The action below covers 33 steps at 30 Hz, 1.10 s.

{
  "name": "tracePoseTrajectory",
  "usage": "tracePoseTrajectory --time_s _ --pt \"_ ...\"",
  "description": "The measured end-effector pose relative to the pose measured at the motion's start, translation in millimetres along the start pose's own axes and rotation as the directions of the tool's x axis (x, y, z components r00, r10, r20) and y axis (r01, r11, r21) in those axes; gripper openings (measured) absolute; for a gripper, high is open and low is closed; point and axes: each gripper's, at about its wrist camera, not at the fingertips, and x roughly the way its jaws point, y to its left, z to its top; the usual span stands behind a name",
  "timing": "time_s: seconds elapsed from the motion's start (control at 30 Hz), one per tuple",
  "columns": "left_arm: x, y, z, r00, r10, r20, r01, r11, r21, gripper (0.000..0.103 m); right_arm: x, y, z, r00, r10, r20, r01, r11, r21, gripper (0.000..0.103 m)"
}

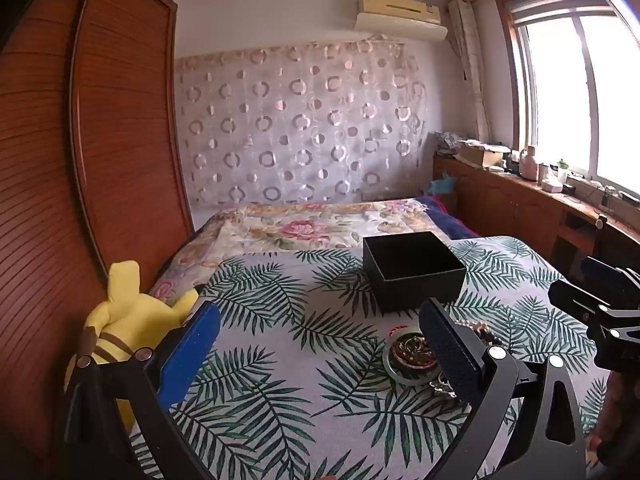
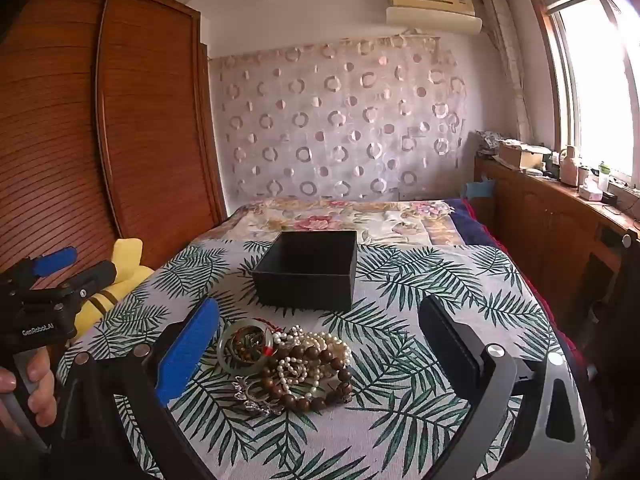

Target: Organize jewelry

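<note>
A pile of jewelry (image 2: pixel 288 364) lies on the leaf-print cloth (image 2: pixel 400 360): a green jade bangle (image 2: pixel 228 354), white pearl strands (image 2: pixel 316 344), brown wooden beads (image 2: pixel 320 400) and silver pieces (image 2: pixel 252 398). An open, empty black box (image 2: pixel 308 276) stands just behind it. My right gripper (image 2: pixel 320 344) is open, its fingers on either side of the pile, above it. My left gripper (image 1: pixel 320 344) is open and empty; the jade bangle (image 1: pixel 394 372) lies by its right finger (image 1: pixel 452 352), which hides part of the pile. The black box (image 1: pixel 412 272) is ahead.
A yellow plush toy (image 1: pixel 120 320) lies at the cloth's left edge beside a wooden wardrobe (image 1: pixel 80 160). A floral bedspread (image 2: pixel 340 216) lies behind the box. A wooden cabinet (image 2: pixel 560 216) with clutter runs under the window at right.
</note>
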Motion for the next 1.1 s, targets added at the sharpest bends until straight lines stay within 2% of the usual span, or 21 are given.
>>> tracePoseTrajectory --time_s 1.1 --pt "-0.2 0.0 0.1 1.0 -0.001 -0.005 0.001 1.0 0.005 0.096 2.9 -1.6 -0.4 1.0 -0.013 -0.003 0.013 1.0 -0.003 0.101"
